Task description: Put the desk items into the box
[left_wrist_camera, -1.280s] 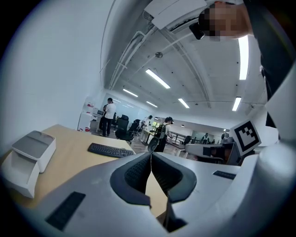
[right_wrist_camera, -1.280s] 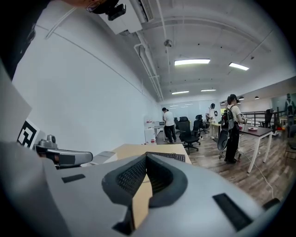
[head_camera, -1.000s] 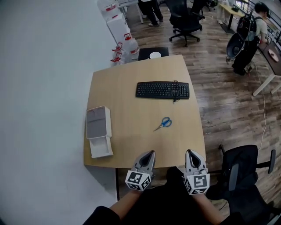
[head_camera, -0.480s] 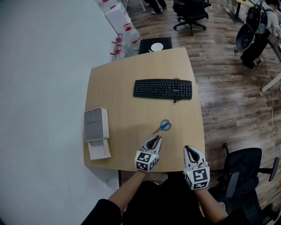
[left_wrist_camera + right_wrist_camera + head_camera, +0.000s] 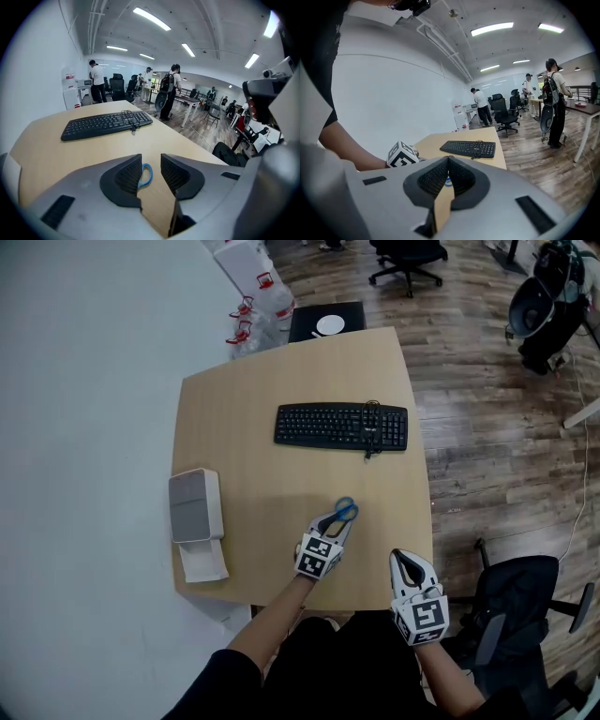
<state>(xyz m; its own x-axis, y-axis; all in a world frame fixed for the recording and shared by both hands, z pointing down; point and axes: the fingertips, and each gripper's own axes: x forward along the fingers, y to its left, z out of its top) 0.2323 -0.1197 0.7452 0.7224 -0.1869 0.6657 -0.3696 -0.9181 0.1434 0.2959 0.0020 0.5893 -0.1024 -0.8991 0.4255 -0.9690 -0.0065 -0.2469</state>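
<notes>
Left hand-held gripper [image 5: 151, 164], jaws opening, blue scissors [image 5: 346, 511] handle framed between them, not clamped, scissors laid on the counter [image 5: 262, 474] near its front edge, right hand-held gripper [image 5: 448, 164] held clenched, empty, box [image 5: 195, 507] placed at the counter's left edge.

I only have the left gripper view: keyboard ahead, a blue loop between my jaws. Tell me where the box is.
Observer: The box sits at the table's left edge, well to the left of the left gripper.
Operator: Report the right gripper.
Observer: The right gripper has its jaws together with nothing in them. It is over the table's near right corner.
Operator: Identify that blue loop.
Observer: It is the handle end of the scissors, pointing toward the keyboard. Your jaws are opening, with the loop between them and the pads not pressing it.
</notes>
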